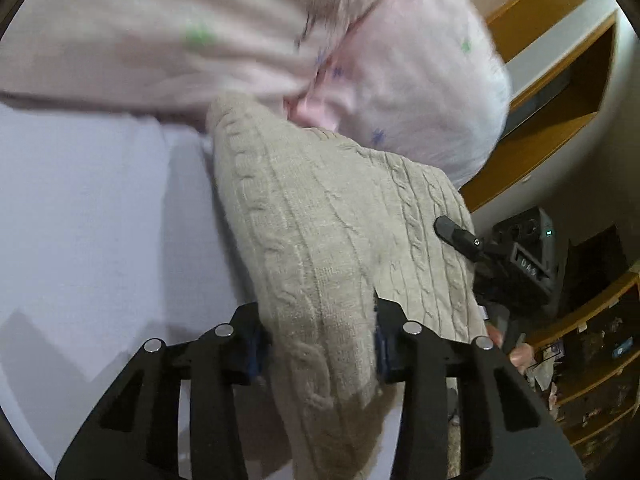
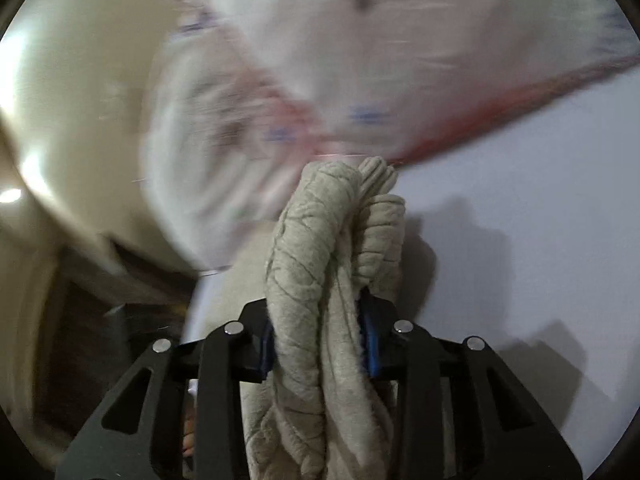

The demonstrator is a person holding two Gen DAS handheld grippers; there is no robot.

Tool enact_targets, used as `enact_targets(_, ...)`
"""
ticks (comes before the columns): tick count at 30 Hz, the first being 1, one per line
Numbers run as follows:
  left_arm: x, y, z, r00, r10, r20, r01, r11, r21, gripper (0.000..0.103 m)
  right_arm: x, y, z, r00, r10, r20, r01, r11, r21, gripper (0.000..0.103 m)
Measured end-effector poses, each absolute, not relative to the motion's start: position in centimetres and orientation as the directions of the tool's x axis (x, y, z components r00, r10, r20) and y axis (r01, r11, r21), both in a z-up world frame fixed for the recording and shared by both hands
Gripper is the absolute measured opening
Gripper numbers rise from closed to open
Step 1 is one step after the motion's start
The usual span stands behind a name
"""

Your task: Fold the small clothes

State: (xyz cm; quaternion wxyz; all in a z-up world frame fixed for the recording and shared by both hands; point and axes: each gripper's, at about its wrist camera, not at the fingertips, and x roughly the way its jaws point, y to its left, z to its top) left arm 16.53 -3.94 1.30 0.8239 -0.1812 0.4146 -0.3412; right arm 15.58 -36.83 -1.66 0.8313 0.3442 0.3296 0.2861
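A beige cable-knit sweater [image 1: 320, 216] hangs stretched between both grippers above the white table [image 1: 80, 208]. My left gripper [image 1: 320, 340] is shut on one bunched end of it. My right gripper [image 2: 320, 340] is shut on the other end, thick folds of the sweater [image 2: 320, 248] bulging up between the fingers. The right gripper's fingertip [image 1: 456, 232] also shows in the left wrist view, at the sweater's right edge. A pale pink garment with small green and blue marks [image 1: 280, 28] lies beyond the sweater; it is blurred in the right wrist view [image 2: 360, 52].
Wooden shelves [image 1: 560, 92] stand at the right, lower shelves [image 1: 592, 368] holding clutter. A dark device [image 1: 524, 248] sits behind the right gripper. The white table [image 2: 540, 220] spreads to the right in the right wrist view. A cream curved surface [image 2: 72, 120] lies at left.
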Motion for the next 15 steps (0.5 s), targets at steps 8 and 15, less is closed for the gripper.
enact_targets(8,15.3,3.0,2.7,0.663,-0.436,-0.609,0.242,0.894,-0.376,0.078,13.9,-34.5,0.3,0.816,0.28,-0.506,-0.009,0.88,0.474,0.07)
enact_targets(15,12.4,4.1,1.9,0.678,-0.393,-0.621,0.195,0.911,-0.363,0.087,15.0,-30.0,-1.8,0.67,0.443,-0.596,-0.156,0.869,0.47,0.009)
